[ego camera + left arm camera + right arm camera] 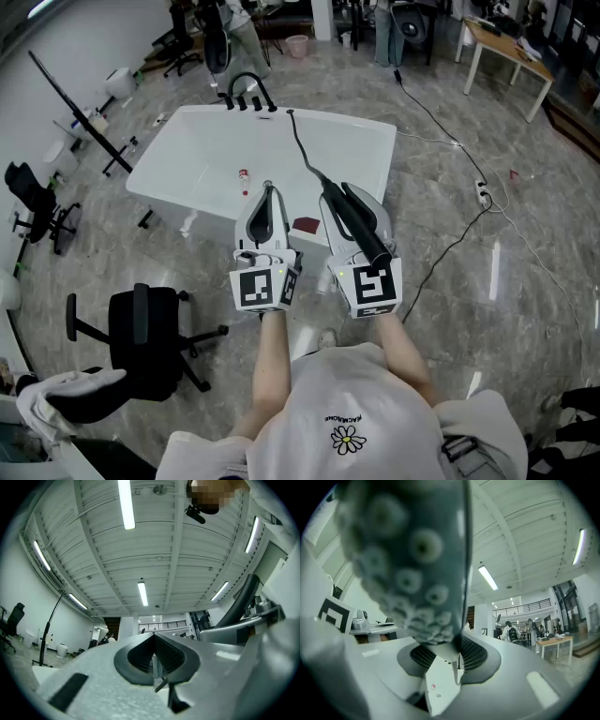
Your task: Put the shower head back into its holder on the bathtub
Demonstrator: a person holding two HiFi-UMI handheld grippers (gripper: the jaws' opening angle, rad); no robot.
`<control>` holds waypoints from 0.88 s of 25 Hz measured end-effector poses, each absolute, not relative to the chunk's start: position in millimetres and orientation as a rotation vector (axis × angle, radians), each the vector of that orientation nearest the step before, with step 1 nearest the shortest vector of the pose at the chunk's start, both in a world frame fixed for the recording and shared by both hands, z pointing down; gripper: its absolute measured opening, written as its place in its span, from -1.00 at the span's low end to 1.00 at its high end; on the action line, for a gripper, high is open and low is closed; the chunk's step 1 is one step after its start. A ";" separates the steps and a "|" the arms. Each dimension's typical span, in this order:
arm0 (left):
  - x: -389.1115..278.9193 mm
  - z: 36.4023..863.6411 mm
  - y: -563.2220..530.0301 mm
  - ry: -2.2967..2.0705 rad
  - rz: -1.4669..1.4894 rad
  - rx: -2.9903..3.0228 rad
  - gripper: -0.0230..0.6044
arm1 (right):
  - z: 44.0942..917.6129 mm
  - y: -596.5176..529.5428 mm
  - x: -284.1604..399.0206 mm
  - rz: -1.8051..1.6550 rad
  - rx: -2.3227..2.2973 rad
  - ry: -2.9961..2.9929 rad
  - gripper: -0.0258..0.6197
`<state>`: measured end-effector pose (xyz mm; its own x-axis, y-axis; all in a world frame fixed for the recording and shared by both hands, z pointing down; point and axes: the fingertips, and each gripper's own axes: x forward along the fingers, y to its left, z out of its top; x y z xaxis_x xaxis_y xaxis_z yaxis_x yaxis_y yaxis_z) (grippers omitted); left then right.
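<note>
In the head view the white bathtub (187,141) stands in front of me, with its black faucet and holder fittings (246,94) on the far rim. My right gripper (337,192) is shut on the black shower head (361,234), which lies along its jaws with the head end toward me. The black hose (302,145) runs from it back to the far rim. In the right gripper view the nozzle face (408,564) fills the top, just above the jaws. My left gripper (268,187) is shut and empty beside it; its pads (154,656) meet.
A small bottle (245,176) lies inside the tub and a dark red item (306,225) sits on its near rim. A black office chair (141,347) is at my left. A cable (450,141) and power strip (483,195) cross the floor on the right.
</note>
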<state>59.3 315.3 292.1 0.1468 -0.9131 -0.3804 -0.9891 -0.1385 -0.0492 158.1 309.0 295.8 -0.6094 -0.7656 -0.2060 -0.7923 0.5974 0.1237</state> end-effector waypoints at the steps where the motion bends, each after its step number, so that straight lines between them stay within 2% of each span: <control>1: 58.7 293.2 314.2 1.842 0.375 -2.143 -0.93 | 295.7 307.9 158.2 0.307 -1.321 2.684 -0.50; 13: 51.7 338.3 292.9 1.892 0.329 -2.251 -0.94 | 300.7 300.7 153.9 0.282 -1.313 2.669 -0.50; 17: 63.7 371.6 277.4 1.876 0.277 -2.339 -0.68 | 304.1 298.3 151.6 0.283 -1.299 2.683 -0.50; 22: 66.6 416.5 236.1 1.851 0.127 -2.462 -0.59 | 283.7 300.3 135.0 0.307 -1.246 2.697 -0.50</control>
